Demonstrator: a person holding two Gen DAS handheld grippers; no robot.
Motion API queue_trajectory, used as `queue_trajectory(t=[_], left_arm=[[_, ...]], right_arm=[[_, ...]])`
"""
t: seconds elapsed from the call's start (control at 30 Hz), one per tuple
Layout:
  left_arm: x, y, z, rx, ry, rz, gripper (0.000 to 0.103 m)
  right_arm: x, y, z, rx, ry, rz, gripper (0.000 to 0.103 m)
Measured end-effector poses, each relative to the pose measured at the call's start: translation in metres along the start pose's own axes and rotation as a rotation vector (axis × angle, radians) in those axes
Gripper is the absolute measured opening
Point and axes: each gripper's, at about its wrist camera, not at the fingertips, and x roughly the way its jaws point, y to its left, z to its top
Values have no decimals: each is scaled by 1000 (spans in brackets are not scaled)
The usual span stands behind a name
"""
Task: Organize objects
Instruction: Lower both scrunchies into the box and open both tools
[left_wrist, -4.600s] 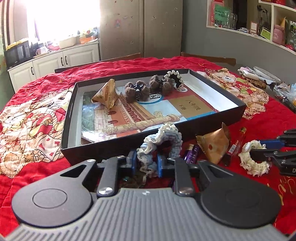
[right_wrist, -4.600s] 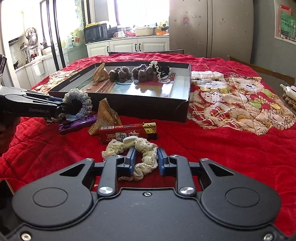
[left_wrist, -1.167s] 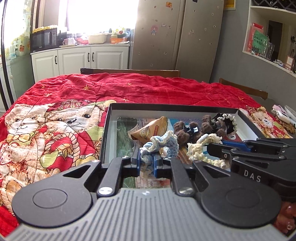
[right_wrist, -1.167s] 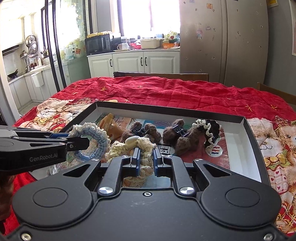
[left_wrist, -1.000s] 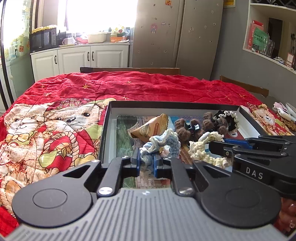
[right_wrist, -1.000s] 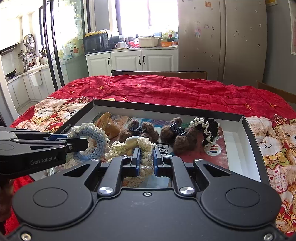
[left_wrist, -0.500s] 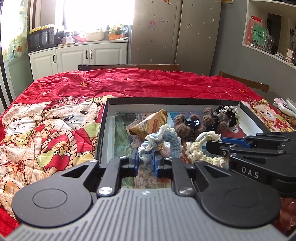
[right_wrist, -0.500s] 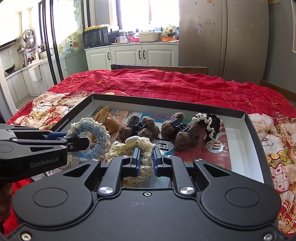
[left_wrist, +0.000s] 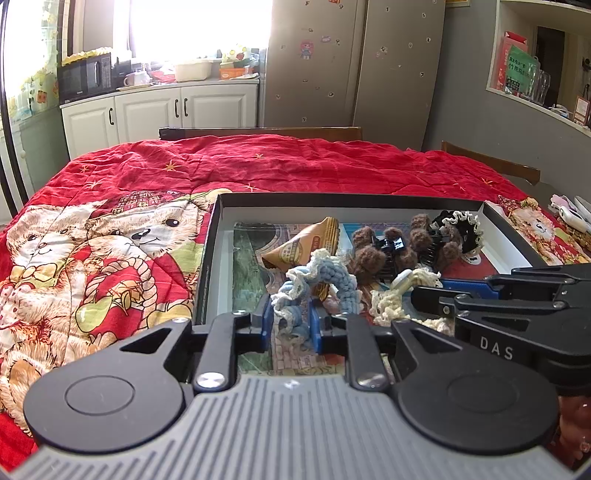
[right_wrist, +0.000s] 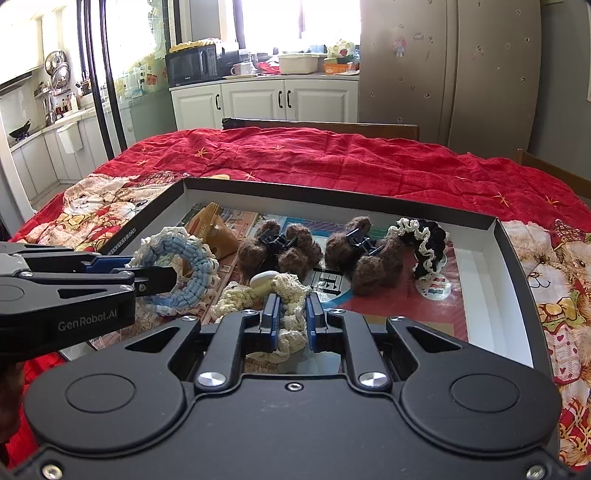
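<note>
blue scrunchie (left_wrist: 314, 277) is pinched between the blue pads of the left gripper (left_wrist: 291, 323), held up above the near-left part of the box (left_wrist: 218, 206), ring standing roughly upright and arching over the fingers. from the right wrist view the same scrunchie (right_wrist: 184, 266) hangs off the left gripper (right_wrist: 155, 277) tips, over the left side of the box (right_wrist: 509, 236).

cream scrunchie (right_wrist: 273, 299) is clamped in the right gripper (right_wrist: 290, 319), jaws narrow on the fabric, a white oval bead or tag on top of it. it sits just right of the blue one, the two near each other, cannot tell if touching. left view shows cream scrunchie (left_wrist: 399, 295) at the tip of the right gripper (left_wrist: 417, 295), which comes in from the right edge, "das" printed on its side.

inside the box: tan paper wedge packet (left_wrist: 306, 247) at back left, two brown fuzzy claw clips (right_wrist: 280, 251) (right_wrist: 365, 258) side by side in the middle, black scrunchie with cream ruffle trim (right_wrist: 424, 243) at back right, next to the second clip. box floor is lined with printed paper, red and blue patches. both held scrunchies are above the box floor, whether they rest on it cannot tell.

box lies on a red quilt (left_wrist: 258, 162) with teddy bear print (left_wrist: 122, 236). white kitchen cabinets (right_wrist: 258, 99) and a microwave (right_wrist: 192, 66) at the back, a big fridge (right_wrist: 443, 62) on the right.
</note>
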Motion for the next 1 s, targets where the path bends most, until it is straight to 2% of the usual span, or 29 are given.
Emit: queue_trajectory(t=[0.33,0.67,1.0], left_arm=[[0,0,0,6,-2,4,41],[-5,-1,1,2,-13,9,50],[-13,-1,3,-2,-36,8,57]], right_arm=[[4,2,1,-10,16,-2,17],[0,1,1,-3,5,-11,23],[-5,-1,2,7,-12,-8,23]])
